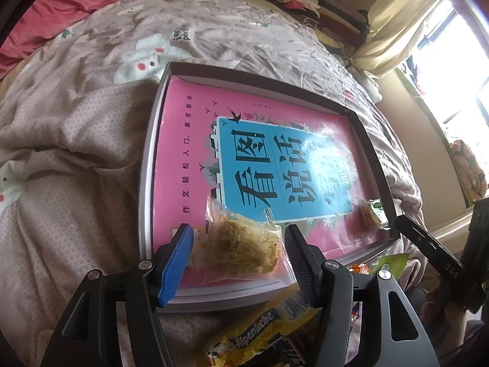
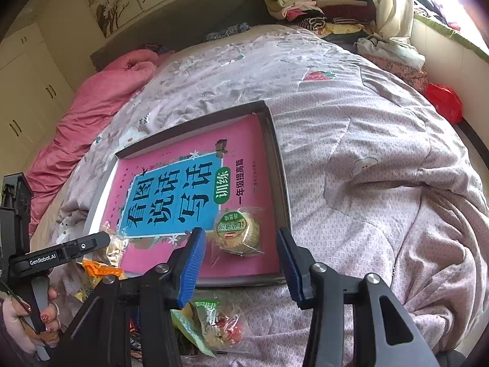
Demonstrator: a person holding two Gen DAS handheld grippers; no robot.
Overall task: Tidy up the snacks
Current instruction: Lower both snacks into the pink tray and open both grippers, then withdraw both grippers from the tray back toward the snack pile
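Over bed quilt (image 1: 76,128), left gripper (image 1: 240,255) clamps snack packet (image 1: 244,246); right gripper (image 2: 241,263) gapes.

Clear-wrapped floss cake (image 1: 244,244) held over the pink book's (image 1: 195,153) near edge, inside the shallow box (image 1: 376,156). Round green-labelled pastry (image 2: 238,229) flat on the book's corner. More packets (image 2: 214,321) heaped just outside.

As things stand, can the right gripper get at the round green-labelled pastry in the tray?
Probably yes. The right gripper is open and empty, and the round pastry lies bare on the pink book, just ahead between its fingers, nothing covering it.
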